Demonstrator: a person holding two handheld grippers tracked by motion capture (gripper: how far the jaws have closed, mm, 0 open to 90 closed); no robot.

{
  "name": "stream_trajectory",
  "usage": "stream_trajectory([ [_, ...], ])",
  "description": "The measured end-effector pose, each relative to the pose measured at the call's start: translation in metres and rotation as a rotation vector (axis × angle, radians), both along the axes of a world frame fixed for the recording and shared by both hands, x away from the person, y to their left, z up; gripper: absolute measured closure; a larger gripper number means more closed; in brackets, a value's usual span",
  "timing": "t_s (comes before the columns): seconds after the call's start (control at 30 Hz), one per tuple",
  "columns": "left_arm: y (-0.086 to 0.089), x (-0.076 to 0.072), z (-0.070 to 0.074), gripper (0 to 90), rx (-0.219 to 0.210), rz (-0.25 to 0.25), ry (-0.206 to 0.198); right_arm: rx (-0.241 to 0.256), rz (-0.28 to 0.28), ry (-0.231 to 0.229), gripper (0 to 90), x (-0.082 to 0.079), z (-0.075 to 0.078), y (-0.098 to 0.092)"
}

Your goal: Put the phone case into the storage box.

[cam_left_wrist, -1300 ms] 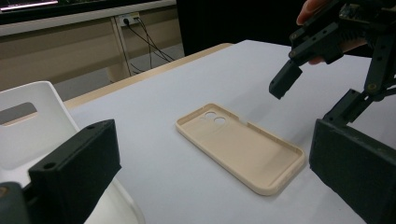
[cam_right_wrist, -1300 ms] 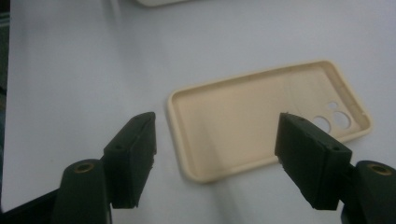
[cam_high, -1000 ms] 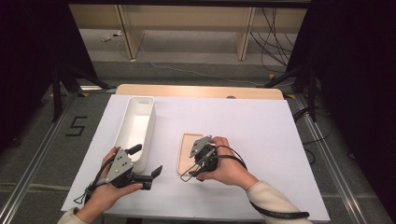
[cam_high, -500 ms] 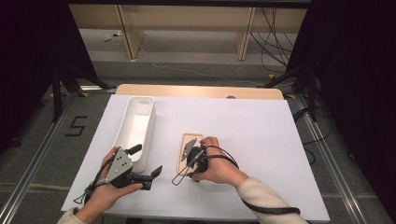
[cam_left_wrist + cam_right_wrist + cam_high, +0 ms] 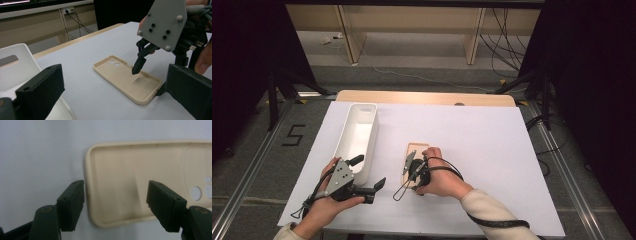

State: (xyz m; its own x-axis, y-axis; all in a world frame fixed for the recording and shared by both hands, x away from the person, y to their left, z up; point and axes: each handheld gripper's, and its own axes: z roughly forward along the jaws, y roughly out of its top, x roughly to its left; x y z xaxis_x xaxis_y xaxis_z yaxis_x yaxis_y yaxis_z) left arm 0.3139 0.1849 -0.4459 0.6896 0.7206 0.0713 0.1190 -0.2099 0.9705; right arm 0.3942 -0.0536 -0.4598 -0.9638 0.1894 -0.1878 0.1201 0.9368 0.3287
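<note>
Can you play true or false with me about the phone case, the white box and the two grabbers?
1. The phone case lies open side up on the table. True.
2. The right hand-held gripper is shut tight. False: its jaws stand open, one outside the case's long edge, one above its inside.
3. The white bin holds the case. False: the case lies on the table beside it.
4. The left hand-held gripper is open and holds nothing. True.

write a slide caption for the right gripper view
Open right hand-held gripper straddling the rim of a beige phone case on the white table
</note>
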Motion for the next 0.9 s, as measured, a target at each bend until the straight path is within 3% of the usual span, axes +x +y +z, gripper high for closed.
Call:
stream_trajectory([
  [0.07, 0.0, 0.0, 0.0, 1.7, -0.002, 0.0, 0.0, -0.034, 0.025, -0.024, 31.8, 0.002, 0.0, 0.0],
  [0.43, 0.0, 0.0, 0.0, 1.7, -0.004, 0.0, 0.0, -0.09, 0.042, -0.042, 32.4, -0.001, -0.001, 0.009],
  [0.7, 0.0, 0.0, 0.0, 1.8, -0.005, 0.0, 0.002, -0.104, 0.075, -0.055, 34.9, -0.002, 0.0, 0.012],
  [0.9, 0.0, 0.0, 0.0, 1.7, -0.003, 0.0, 0.001, -0.101, 0.062, -0.057, 35.7, -0.002, 0.0, 0.012],
])
